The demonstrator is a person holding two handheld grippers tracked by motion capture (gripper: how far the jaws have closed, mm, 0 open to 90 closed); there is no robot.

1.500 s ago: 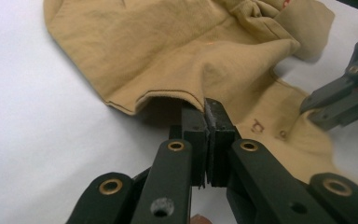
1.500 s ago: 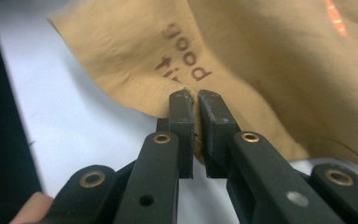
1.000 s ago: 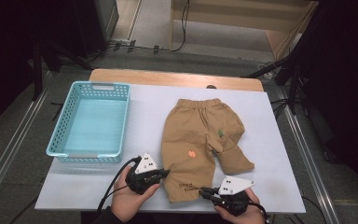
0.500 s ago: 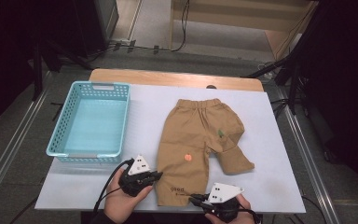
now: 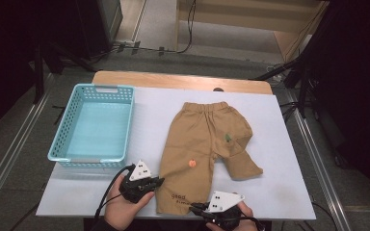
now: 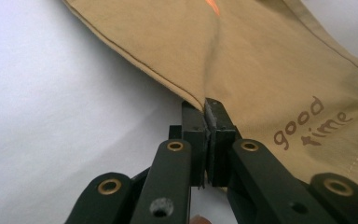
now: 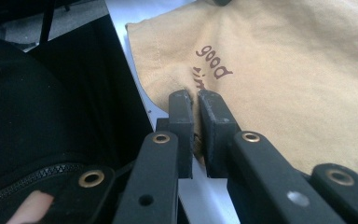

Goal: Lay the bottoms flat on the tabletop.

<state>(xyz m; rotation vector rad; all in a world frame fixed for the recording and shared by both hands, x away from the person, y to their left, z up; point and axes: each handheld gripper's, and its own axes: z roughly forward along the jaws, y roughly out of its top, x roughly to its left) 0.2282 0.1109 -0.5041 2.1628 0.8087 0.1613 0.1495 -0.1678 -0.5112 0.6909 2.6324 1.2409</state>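
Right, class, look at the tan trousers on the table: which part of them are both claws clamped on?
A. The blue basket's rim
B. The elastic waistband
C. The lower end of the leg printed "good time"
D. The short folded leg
C: the left claw pinches the side seam and the right claw the hem of the tan trousers, both beside the "good time" print at the near end of the long leg.

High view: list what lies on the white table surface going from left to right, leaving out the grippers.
Blue basket → tan trousers, beginning with the long leg that bears the orange patch, then the shorter folded leg farthest right.
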